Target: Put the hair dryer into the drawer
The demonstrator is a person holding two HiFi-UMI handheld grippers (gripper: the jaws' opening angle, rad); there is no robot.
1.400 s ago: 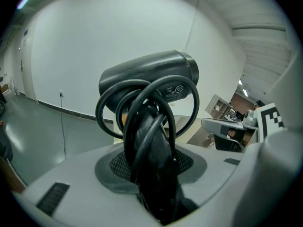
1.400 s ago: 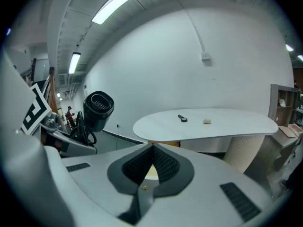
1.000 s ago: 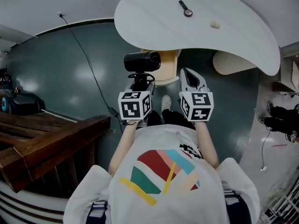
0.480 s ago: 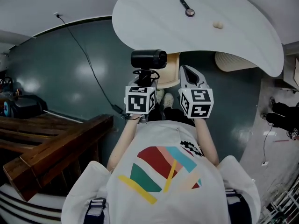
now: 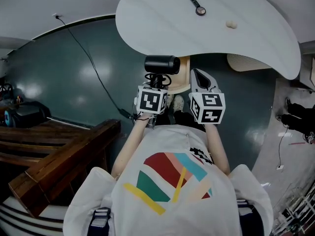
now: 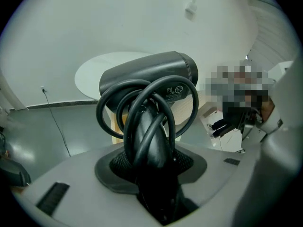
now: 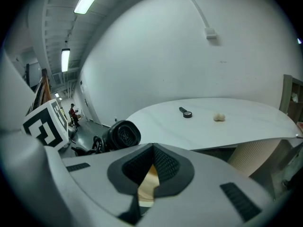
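Observation:
The black hair dryer (image 5: 161,64) has its cord coiled around its handle (image 6: 147,126). My left gripper (image 5: 156,81) is shut on that handle and holds the dryer's barrel (image 6: 151,74) up in front of the white table's edge. Just beyond the dryer, under the table, stands a pale wooden cabinet (image 5: 183,76); its drawer front is hidden. My right gripper (image 5: 199,76) is right beside the dryer, shut with nothing in it (image 7: 152,148). In the right gripper view the dryer's rear grille (image 7: 124,134) shows at the left.
The white curved table (image 5: 162,23) carries a small black round-headed tool (image 5: 197,9) and a pale lump (image 5: 230,24). A ribbed cream column (image 5: 246,63) stands under its right side. Dark wooden steps (image 5: 59,151) lie at the left, and a cable (image 5: 93,73) crosses the grey floor.
My left gripper has carried the hair dryer to the right, closer to the right gripper and the wooden cabinet, and tipped downward. The right gripper has barely shifted.

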